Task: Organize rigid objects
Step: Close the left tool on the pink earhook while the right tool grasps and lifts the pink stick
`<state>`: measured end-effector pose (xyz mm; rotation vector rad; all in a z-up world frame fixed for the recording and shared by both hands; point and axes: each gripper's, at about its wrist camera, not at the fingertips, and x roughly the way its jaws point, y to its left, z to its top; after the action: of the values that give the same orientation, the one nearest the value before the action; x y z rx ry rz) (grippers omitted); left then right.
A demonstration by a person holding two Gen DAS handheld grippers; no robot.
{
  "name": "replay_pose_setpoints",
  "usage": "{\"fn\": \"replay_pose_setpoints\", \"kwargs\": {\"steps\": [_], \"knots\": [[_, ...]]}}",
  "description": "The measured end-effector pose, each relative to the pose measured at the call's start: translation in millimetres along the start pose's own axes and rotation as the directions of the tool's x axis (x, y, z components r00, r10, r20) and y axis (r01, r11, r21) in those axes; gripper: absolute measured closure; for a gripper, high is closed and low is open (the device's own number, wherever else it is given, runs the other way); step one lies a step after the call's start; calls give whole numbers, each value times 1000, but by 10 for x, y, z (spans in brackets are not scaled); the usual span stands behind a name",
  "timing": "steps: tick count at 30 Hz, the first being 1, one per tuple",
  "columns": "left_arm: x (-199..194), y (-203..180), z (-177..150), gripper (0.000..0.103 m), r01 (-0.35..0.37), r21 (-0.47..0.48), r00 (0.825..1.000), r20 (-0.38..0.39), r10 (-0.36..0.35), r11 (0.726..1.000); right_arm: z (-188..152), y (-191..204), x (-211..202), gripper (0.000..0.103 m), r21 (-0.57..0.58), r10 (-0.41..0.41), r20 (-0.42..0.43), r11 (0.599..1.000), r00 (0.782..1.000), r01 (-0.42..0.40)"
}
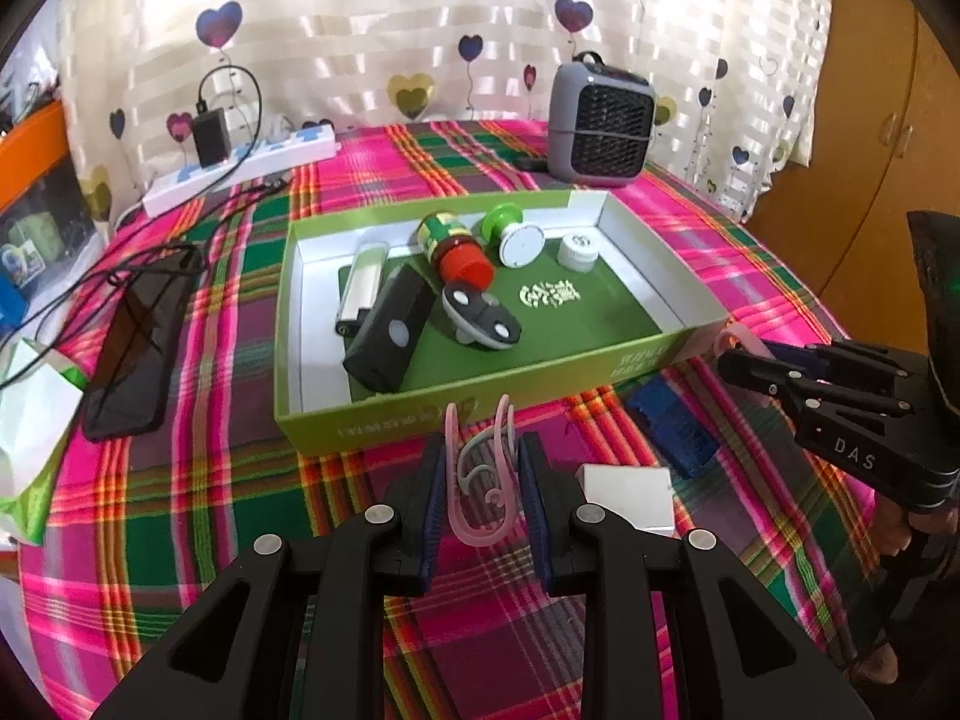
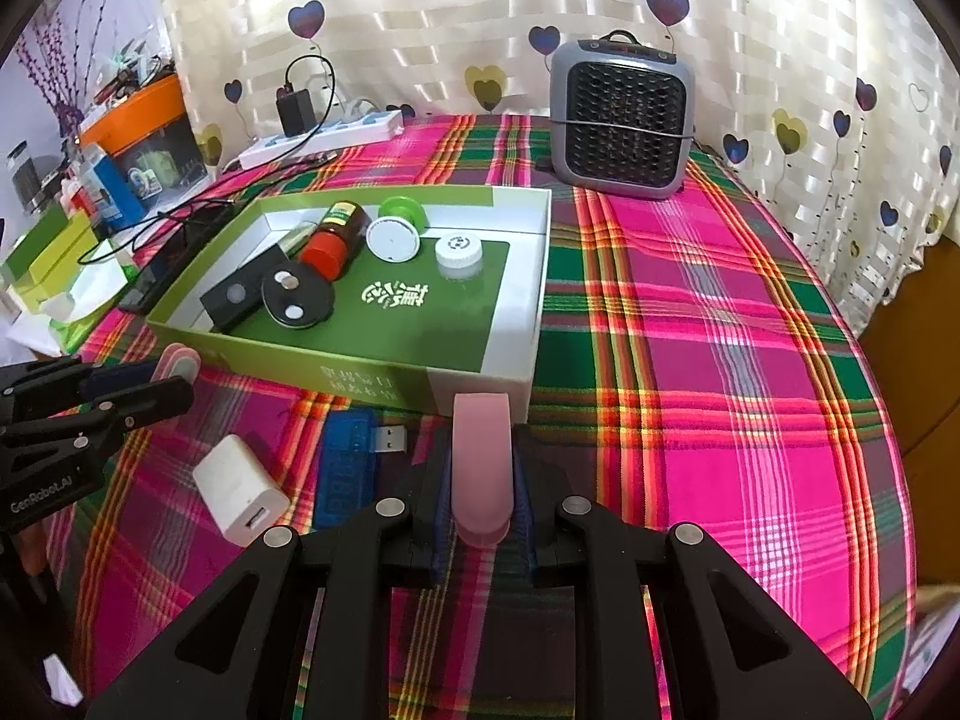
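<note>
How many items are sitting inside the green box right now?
6 in the green box: white tube far left, black case, grey disc centre, red-capped bottle, green-and-white spool, white cap. Smaller ones may be hidden.

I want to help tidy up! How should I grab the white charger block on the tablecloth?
The white charger block lies flat beside the blue USB stick. Come down from above and pinch its two long, flat sides; its USB-port end is narrower, so probably less steady.

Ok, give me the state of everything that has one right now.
Left gripper: shut on pink clip.
Right gripper: shut on pink clip.
Green box: open, part-filled.
Red-capped bottle: lying down, capped.
Blue USB stick: outside box, uncapped.
White charger: outside box, unplugged.
</note>
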<state>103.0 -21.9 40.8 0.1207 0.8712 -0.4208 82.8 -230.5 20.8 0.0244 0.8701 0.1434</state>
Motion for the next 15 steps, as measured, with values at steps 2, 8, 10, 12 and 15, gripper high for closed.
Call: {"fn": "replay_pose_setpoints", "kwargs": {"steps": [2, 8, 10, 12, 15], "knots": [[-31, -9, 23, 80, -4, 3, 1000, 7, 4, 1000, 14, 6, -24, 84, 0, 2, 6, 1000, 1000, -2], [-90, -19, 99, 80, -13, 7, 1000, 28, 13, 1000, 85, 39, -87, 84, -6, 6, 26, 1000, 1000, -6], [-92, -22, 126, 80, -16, 9, 999, 33, 16, 1000, 119, 56, -102, 84, -7, 9, 33, 1000, 999, -9], [-85, -18, 151, 80, -19, 9, 999, 33, 19, 1000, 153, 68, -109, 84, -7, 15, 39, 1000, 999, -15], [-69, -13, 189, 80, -22, 9, 999, 35, 22, 1000, 211, 93, -122, 84, -11, 24, 48, 1000, 999, -24]]}}
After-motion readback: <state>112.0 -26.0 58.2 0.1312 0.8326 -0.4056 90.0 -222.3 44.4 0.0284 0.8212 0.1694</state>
